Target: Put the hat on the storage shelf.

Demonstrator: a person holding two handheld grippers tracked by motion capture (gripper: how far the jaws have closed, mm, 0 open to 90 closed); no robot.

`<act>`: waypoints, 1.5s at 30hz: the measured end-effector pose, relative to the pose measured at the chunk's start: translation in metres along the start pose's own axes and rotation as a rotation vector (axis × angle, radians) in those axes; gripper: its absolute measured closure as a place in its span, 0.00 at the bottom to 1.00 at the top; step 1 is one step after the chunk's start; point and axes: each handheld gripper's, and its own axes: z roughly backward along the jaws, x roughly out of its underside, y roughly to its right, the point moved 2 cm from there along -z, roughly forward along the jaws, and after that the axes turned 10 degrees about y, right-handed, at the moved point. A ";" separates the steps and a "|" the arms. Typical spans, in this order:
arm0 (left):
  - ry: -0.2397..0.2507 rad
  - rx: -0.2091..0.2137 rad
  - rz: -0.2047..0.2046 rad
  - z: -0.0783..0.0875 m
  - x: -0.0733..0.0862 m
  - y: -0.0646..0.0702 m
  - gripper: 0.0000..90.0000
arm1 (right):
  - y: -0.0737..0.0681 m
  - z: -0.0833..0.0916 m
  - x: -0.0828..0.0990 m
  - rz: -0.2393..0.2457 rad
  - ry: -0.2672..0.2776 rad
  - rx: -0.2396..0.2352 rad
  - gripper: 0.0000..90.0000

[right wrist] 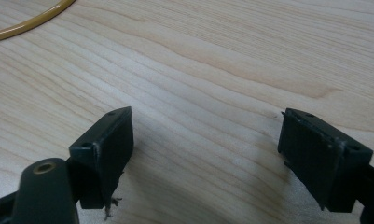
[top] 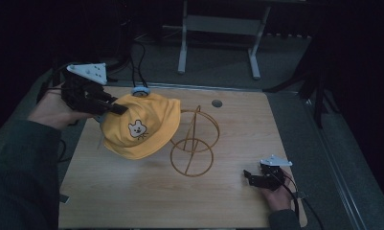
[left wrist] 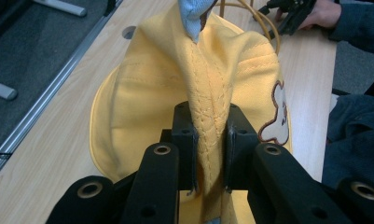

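A yellow cloth hat [top: 141,127] with a small animal face hangs a little over the left part of the wooden table [top: 132,191]. My left gripper [top: 114,108] comes in from the left and is shut on it. In the left gripper view the pads [left wrist: 184,140] pinch a stitched fold of the hat [left wrist: 175,93], with a light blue bit [left wrist: 194,18] at its far end. A gold wire stand [top: 194,143] rises mid-table, just right of the hat. My right gripper [top: 249,176] rests at the table's front right, open with nothing between its jaws [right wrist: 205,154]. One loop of the stand's wire [right wrist: 31,21] lies beyond it.
A round cable hole [top: 217,103] sits near the table's far edge. Beyond the table, grey floor carries the metal legs of another frame [top: 182,43] and some cables. A metal rail [left wrist: 49,88] runs along the table's edge.
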 end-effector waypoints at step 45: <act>0.037 0.047 -0.043 -0.021 -0.031 0.005 0.86 | 0.000 0.000 0.000 0.002 0.001 -0.002 0.20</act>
